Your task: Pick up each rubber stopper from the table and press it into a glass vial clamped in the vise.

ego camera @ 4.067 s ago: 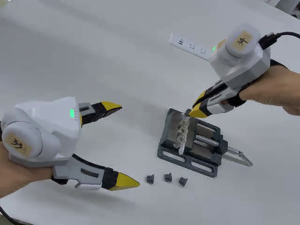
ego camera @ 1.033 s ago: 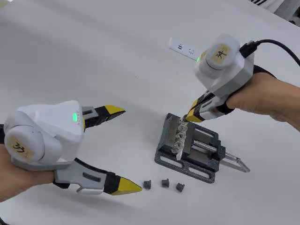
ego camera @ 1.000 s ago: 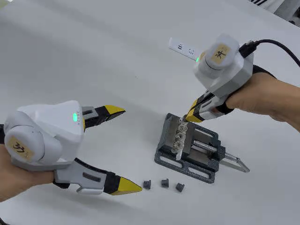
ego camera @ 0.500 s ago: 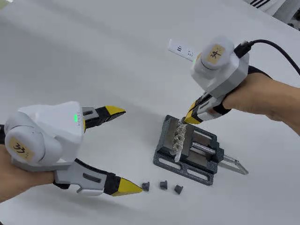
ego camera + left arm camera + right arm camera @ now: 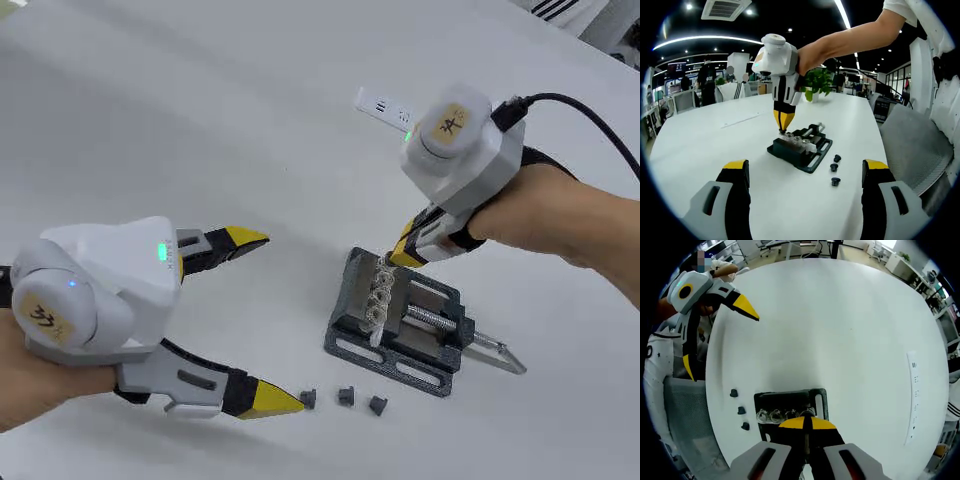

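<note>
Premises: open-plan office. Grounds: a recessed ceiling air unit (image 5: pixel 722 9) and long strip lights (image 5: pixel 710 39) overhead. A large white table (image 5: pixel 700 145) of meeting-room type carries a power strip (image 5: pixel 383 104). A grey mesh chair (image 5: pixel 912 150) stands just beside the table and a potted plant (image 5: pixel 816 82) at its far end. Further desks (image 5: pixel 790 246) lie beyond, with people (image 5: pixel 706 77) standing among them (detail there too small to tell).

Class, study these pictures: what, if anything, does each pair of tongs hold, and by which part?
Left tongs: open, holding nothing. Right tongs: shut, tips at the end vial in the vise; whether anything is pinched between them cannot be told.
</note>
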Demonstrator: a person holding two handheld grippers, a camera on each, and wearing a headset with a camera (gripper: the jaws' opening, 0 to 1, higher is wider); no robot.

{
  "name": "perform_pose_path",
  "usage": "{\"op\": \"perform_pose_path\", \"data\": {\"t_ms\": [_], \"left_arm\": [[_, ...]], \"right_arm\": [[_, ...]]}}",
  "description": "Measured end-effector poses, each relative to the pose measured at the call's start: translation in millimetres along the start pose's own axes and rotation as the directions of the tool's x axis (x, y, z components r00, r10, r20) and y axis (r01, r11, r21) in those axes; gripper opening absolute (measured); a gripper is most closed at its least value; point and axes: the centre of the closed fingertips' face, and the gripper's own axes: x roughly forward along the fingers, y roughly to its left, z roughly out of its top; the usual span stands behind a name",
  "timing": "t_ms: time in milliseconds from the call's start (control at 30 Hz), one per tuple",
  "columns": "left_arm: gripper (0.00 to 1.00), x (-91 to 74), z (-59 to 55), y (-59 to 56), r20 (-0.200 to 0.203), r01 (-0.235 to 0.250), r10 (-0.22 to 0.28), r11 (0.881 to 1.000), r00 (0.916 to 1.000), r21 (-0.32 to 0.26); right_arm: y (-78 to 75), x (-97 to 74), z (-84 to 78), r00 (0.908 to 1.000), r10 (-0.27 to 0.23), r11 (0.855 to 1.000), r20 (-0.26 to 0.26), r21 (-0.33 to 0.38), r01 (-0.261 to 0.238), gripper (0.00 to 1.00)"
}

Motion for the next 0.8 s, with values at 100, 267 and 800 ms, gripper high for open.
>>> {"op": "perform_pose_path", "data": {"t_ms": [100, 267, 800], "left_arm": [[0.92, 0.8, 0.3, -0.4, -0.002, 0.004, -0.004, 1.000, 1.0000, 0.003], [0.92, 2.6, 1.4, -0.6, -0.001, 0.007, -0.007, 1.000, 1.0000, 0.005], [0.92, 5.0, 12.3, -6.3, 0.008, 0.017, -0.017, 0.999, 0.9998, 0.027]], "right_arm": [[-0.9, 0.0, -0.2, 0.9999, 0.009, 1.000, 0.012, 0.013, -0.009, 0.00], [-0.1, 1.6, 0.4, 0.9999, -0.008, 1.000, -0.015, -0.018, 0.007, 0.00], [-1.1, 2.9, 2.3, 0.9955, -0.061, 0.995, -0.072, -0.078, 0.056, 0.00]]}}
